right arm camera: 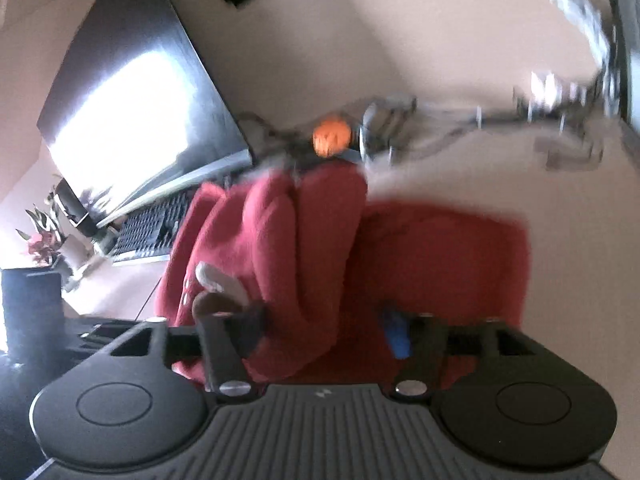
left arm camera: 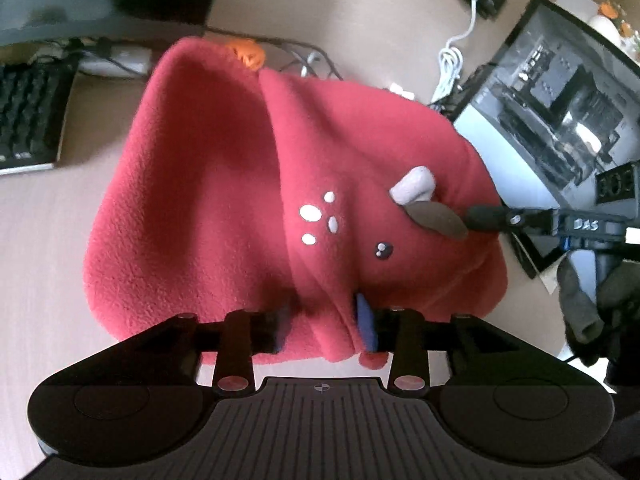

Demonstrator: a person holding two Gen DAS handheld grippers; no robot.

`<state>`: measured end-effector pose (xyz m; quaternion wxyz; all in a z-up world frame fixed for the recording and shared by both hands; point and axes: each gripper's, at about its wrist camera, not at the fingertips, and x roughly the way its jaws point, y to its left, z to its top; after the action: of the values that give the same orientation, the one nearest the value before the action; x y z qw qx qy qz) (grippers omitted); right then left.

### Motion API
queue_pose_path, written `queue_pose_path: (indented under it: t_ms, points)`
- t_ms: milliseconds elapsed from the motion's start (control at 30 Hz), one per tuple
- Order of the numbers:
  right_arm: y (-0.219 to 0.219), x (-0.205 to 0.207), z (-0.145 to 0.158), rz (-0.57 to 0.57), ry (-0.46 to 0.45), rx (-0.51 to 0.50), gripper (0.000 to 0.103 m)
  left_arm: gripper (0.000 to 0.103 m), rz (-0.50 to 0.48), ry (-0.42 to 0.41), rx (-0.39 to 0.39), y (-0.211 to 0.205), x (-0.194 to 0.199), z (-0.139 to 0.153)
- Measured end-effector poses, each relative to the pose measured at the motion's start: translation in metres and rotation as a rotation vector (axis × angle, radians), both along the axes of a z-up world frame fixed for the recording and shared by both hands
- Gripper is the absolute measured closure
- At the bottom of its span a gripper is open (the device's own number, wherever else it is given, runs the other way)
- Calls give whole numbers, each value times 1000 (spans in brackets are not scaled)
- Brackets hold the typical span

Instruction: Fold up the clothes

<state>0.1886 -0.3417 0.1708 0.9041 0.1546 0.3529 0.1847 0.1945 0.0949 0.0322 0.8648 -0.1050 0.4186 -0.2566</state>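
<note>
Inspection of the fold in hand: the red fleece garment [left arm camera: 256, 184] lies bunched on the desk [left arm camera: 48, 240], between the keyboard [left arm camera: 28, 116] on one side and the glass-sided computer case [left arm camera: 560, 112] on the other. My left gripper [left arm camera: 326, 328] has its jaws partly closed, with a ridge of the near hem caught between the blue pads [left arm camera: 366, 324]; the grip looks firm, though how deep the cloth sits I cannot tell. My right gripper [right arm camera: 324, 332] stands at the appliqué side, by the grey and brown ear pieces [right arm camera: 216, 280]; fleece fills the gap between its fingers, but the view is blurred and I cannot say whether it is clamped. In my judgement the hem should be carried over evenly, both corners level, with the cloth lifted clear of the cables [left arm camera: 452, 60] behind. Risk noted: thick fleece may slip from a shallow pinch.
</note>
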Motion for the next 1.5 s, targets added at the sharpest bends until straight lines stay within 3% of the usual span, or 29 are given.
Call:
queue_pose_path:
  t_ms: [67, 167, 267, 300, 400, 500, 633, 733, 833, 933, 1033, 1167, 1300, 1500]
  points:
    - [0, 2, 20, -18, -79, -49, 26, 43, -6, -31, 23, 3, -4, 10]
    - [3, 14, 32, -43, -165, -125, 14, 35, 6, -79, 39, 9, -5, 29]
    - [14, 34, 20, -56, -149, -215, 5, 33, 34, -135, 11, 8, -1, 50]
    - [17, 42, 6, -65, -110, -251, 0, 29, 39, -157, -7, 7, 0, 57]
    - [23, 63, -34, -99, -1, -335, 0, 23, 46, -196, -47, -7, 9, 66]
    - [7, 67, -34, -132, 36, -229, 0, 23, 58, -151, 2, -33, 21, 52]
    - [-2, 65, 2, -150, -69, -201, 0, 23, 73, -62, 154, -60, 32, 25]
    - [-5, 75, 17, -131, -118, -120, 0, 21, 81, -26, 242, -73, 35, 13]
    - [0, 100, -2, -94, -49, -69, 0, 19, 86, -21, 246, -74, 36, 13]
    - [9, 127, -49, -67, 117, -73, 0, 16, 91, -12, 251, -73, 38, 12]
    - [-3, 128, -57, -93, 135, 22, 0, 15, 77, -24, 230, -67, 36, 20]
    - [-8, 115, -31, -107, 66, -35, 0, 9, 64, -112, 163, -54, 40, 43]
    - [-16, 85, 3, -167, -81, -139, 0, 9, 152, -228, 171, -40, 63, 57]
    - [-18, 73, -1, -48, -102, 59, 0, 9, 227, -216, 153, -23, 113, 30]
